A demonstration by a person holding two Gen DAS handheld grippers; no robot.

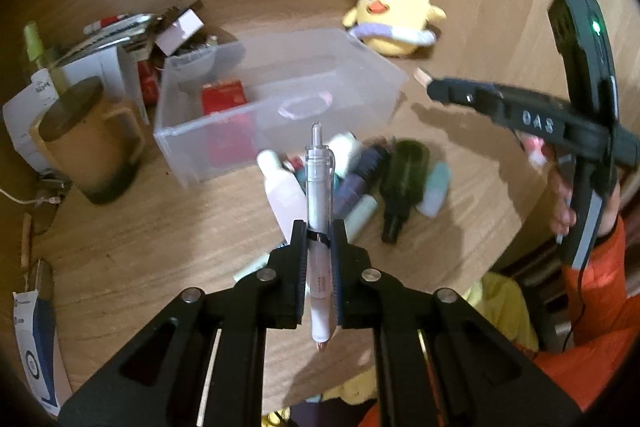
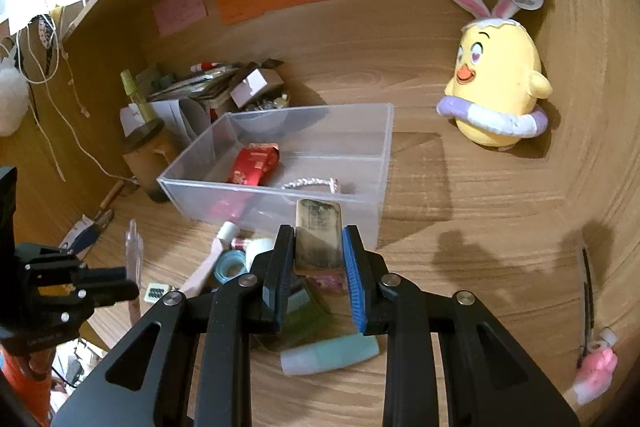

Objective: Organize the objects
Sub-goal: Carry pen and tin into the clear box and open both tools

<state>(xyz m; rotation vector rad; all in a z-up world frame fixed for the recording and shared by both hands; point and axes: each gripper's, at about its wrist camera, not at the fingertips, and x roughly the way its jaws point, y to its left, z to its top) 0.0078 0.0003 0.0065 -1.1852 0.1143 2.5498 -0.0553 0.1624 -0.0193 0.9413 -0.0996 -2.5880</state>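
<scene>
Clear plastic, the pen (image 1: 319, 195) stood clamped upright between the left gripper's (image 1: 319, 233) pressed-together fingers above the wooden desk (image 1: 160, 227), while the right gripper (image 2: 319, 241) pinched a flat brass-coloured tin (image 2: 319, 235) just before the translucent bin (image 2: 280, 163).

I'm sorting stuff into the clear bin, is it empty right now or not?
Not empty. The clear bin already holds a red packet and a small braided band.

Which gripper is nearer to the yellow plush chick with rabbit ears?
Right. The right gripper reaches close beside the yellow plush chick; the left gripper stays back over the pile of small bottles.
</scene>
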